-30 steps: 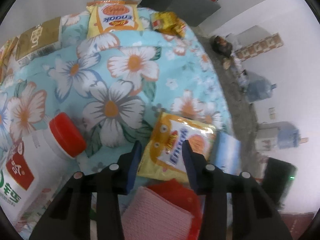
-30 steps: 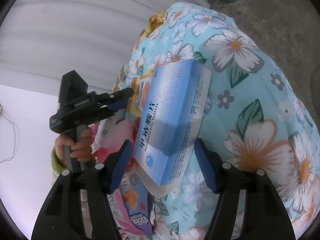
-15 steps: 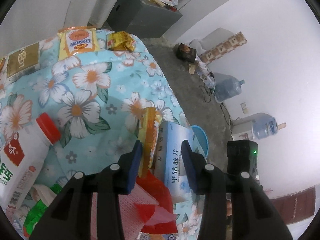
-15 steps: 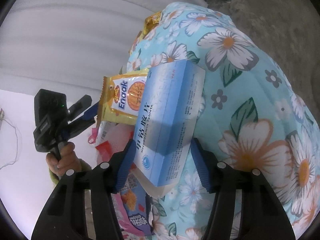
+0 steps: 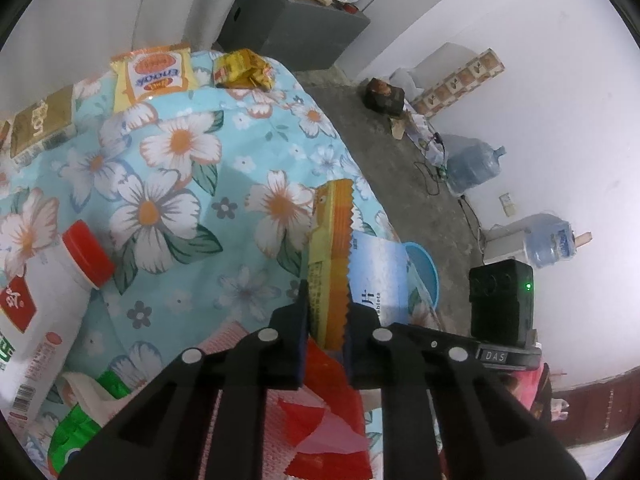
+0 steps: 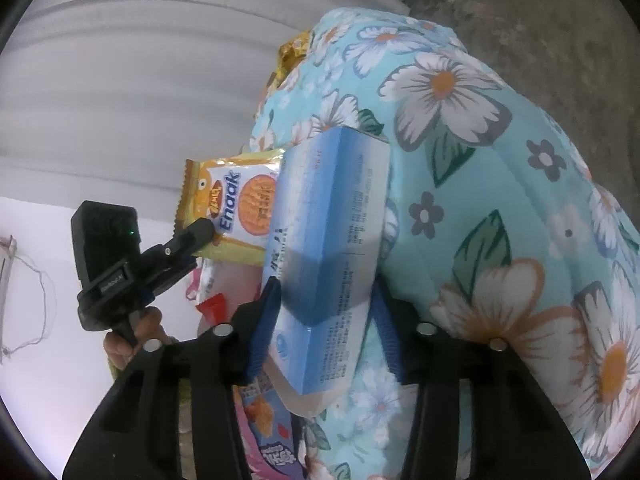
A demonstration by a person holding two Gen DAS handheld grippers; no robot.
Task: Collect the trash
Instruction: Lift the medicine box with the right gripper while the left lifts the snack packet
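1. Between the fingers of the left gripper (image 5: 326, 320): a yellow-orange Enaak snack packet (image 5: 330, 256), pinched near its lower end, lifted clear of the floral cloth (image 5: 172, 184) and standing on edge. The right wrist view shows the same packet face-on, a black fingertip clamped on its lower left corner.
2. Right gripper (image 6: 324, 320): closed onto a blue-and-white tablet box (image 6: 328, 232), blue pads pressing both long sides. The box is off the cloth and tilted, just beside the packet; in the right view their edges overlap, contact uncertain.
3. Just past both items, beyond the cloth's edge: a light blue basin (image 5: 422, 264) on the concrete floor. Judged to be the drop point; its inside is mostly hidden.
4. Left on the cloth: a second Enaak packet (image 5: 154, 72) and a crumpled yellow wrapper (image 5: 244, 70) at the far end, a brown carton (image 5: 42, 124) at far left, a white bottle with red cap (image 5: 44, 292) nearer, a green-and-white item (image 5: 86, 412) by the left gripper's body. Red and pink wrappers (image 5: 320, 420) lie under the grippers.
5. Risks, as judgement:
 - The packet is held by a thin strip of slick film; a fast swing could slip it out.
 - 2 loads this close may knock together, twisting the box in its pads.
 - The basin is small and low; releasing from this height with the box tilted could bounce it onto the floor.
 - The hanging cloth edge could catch a low-passing gripper.
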